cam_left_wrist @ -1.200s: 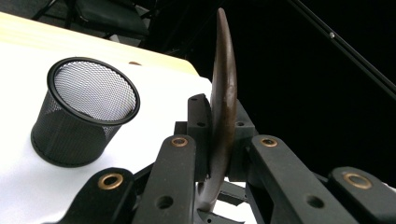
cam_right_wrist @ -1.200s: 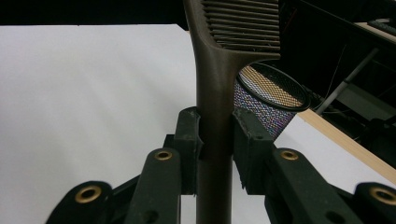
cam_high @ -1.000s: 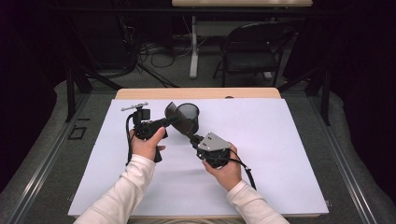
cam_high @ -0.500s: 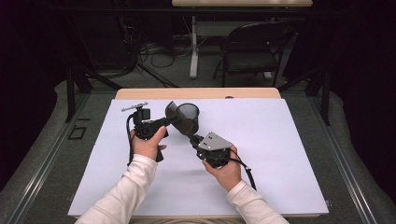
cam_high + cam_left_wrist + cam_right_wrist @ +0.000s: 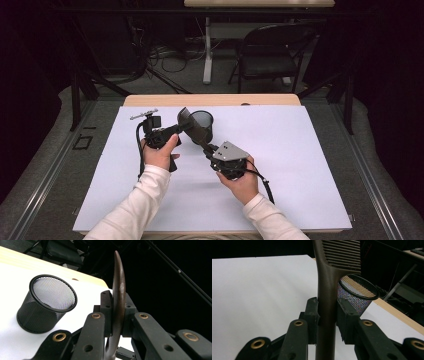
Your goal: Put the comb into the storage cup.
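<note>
High view: the comb [image 5: 184, 121] is half hidden against the mesh cup [image 5: 201, 126] on the table [image 5: 300, 150], bridging left gripper [image 5: 172, 132] and right gripper [image 5: 207, 148].

Left gripper view: jaws pinch the comb edge-on, its ends cut off.

Right gripper view: jaws clamp its handle; teeth run past the top edge.

**Comb held over the table, mesh cup behind it**

A dark brown comb [image 5: 329, 277], with a long handle and fine teeth along its head, is lifted off the table and tilted. A black wire-mesh cup [image 5: 202, 126] stands upright at the comb's 12 o'clock on the white sheet, mouth open
</note>
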Available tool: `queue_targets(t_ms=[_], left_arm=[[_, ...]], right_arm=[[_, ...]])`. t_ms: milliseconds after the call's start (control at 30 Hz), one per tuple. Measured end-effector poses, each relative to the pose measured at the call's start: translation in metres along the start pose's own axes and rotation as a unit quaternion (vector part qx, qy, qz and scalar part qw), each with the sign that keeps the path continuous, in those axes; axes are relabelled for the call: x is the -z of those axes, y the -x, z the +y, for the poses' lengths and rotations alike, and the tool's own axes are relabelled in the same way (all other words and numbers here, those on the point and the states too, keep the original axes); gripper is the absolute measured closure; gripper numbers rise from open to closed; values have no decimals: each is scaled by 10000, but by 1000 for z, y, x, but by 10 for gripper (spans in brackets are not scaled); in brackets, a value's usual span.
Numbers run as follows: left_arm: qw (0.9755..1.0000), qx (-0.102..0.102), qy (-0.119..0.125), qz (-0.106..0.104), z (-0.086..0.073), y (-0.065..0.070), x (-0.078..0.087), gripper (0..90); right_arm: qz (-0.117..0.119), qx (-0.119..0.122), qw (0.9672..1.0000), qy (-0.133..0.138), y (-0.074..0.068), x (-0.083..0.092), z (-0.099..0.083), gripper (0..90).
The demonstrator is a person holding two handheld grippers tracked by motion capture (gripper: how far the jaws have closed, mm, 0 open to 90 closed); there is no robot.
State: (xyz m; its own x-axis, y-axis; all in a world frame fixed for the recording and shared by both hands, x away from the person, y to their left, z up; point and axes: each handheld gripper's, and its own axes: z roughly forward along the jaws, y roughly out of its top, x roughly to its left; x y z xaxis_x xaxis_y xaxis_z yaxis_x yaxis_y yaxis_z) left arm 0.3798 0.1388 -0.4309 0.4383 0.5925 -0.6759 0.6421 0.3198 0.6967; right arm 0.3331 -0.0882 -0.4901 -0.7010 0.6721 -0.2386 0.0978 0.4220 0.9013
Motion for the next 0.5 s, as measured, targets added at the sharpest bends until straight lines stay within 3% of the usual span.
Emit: queue_targets(t_ms=[500], left_arm=[[9995, -43, 298, 46, -3, -5, -1, 842]], right_arm=[[-18, -49, 10000, 75, 1, 2, 1, 696]])
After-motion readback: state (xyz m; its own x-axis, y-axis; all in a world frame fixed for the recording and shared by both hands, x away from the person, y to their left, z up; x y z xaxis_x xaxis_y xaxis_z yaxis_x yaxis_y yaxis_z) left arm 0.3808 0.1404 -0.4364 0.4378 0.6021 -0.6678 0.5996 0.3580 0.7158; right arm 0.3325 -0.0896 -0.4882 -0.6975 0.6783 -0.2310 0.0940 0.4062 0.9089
